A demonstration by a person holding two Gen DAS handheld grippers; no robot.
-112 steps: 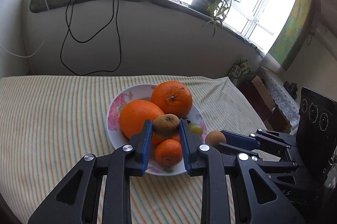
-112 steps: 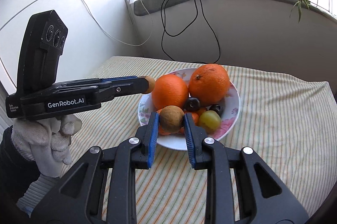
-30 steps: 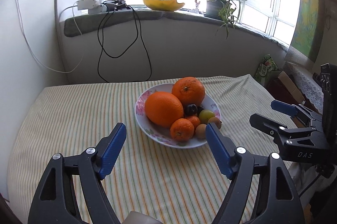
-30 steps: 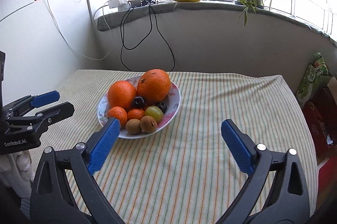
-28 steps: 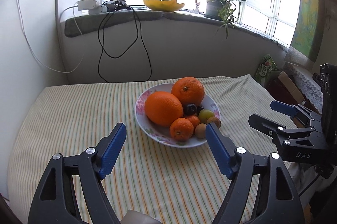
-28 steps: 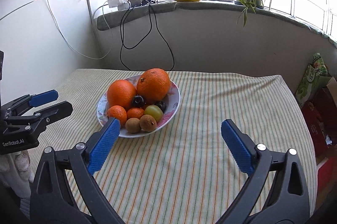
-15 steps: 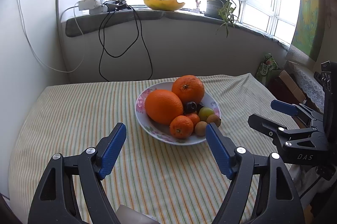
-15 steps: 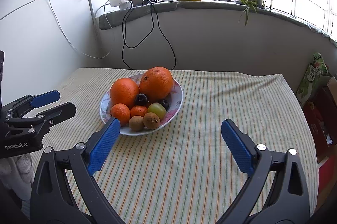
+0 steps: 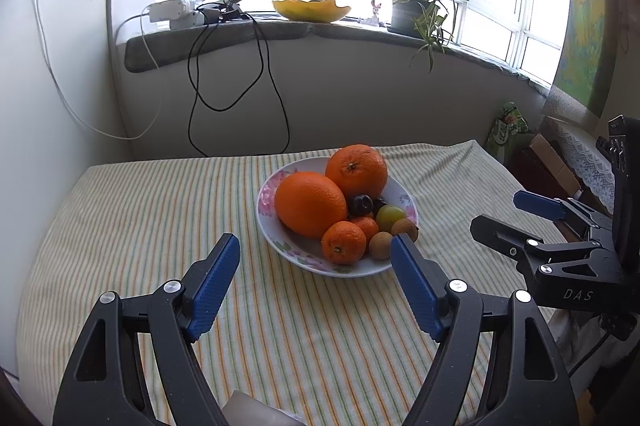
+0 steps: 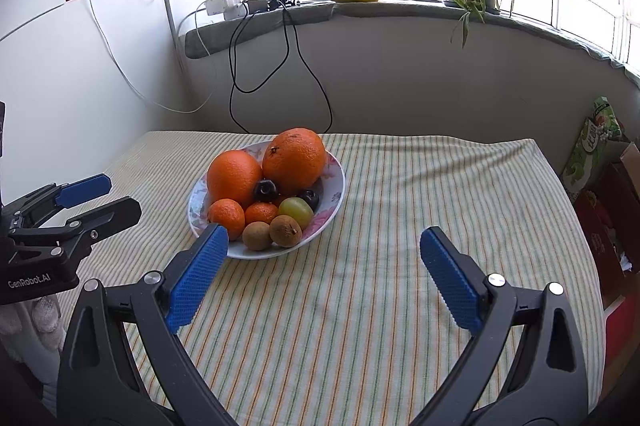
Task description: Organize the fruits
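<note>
1. Left wrist view. Our left gripper (image 9: 316, 246) stands with its jaws wide apart and nothing between them, raised over the striped tablecloth (image 9: 140, 218).
2. Ahead of its fingertips, a little toward the right finger, sits the floral plate (image 9: 266, 204) holding all the fruit: two large oranges (image 9: 310, 202), two small mandarins (image 9: 343, 243), a dark plum (image 9: 360, 204), a green grape (image 9: 390, 216) and two brown longans (image 9: 380, 245). The nearest longan lies just beyond the right fingertip.
3. Off to the right of this gripper we see our right gripper (image 9: 508, 212) from the side, its two fingers parted and empty.
4. Far ahead, the windowsill (image 9: 224, 38) carries a yellow dish (image 9: 311, 9), a potted plant (image 9: 420, 8) and a power strip (image 9: 174, 11) with hanging cables.
5. Right wrist view. Our right gripper (image 10: 324, 246) is spread wide and holds nothing.
6. The plate (image 10: 338, 186) lies ahead and toward the left finger, whose tip overlaps the plate's near rim; whether it touches, we cannot tell. The longans (image 10: 285, 231) sit at the near edge, the oranges (image 10: 294, 158) at the back.
7. At the far left, our left gripper (image 10: 108, 196) is open, well apart from the plate, above a white-gloved hand (image 10: 44, 322).
</note>
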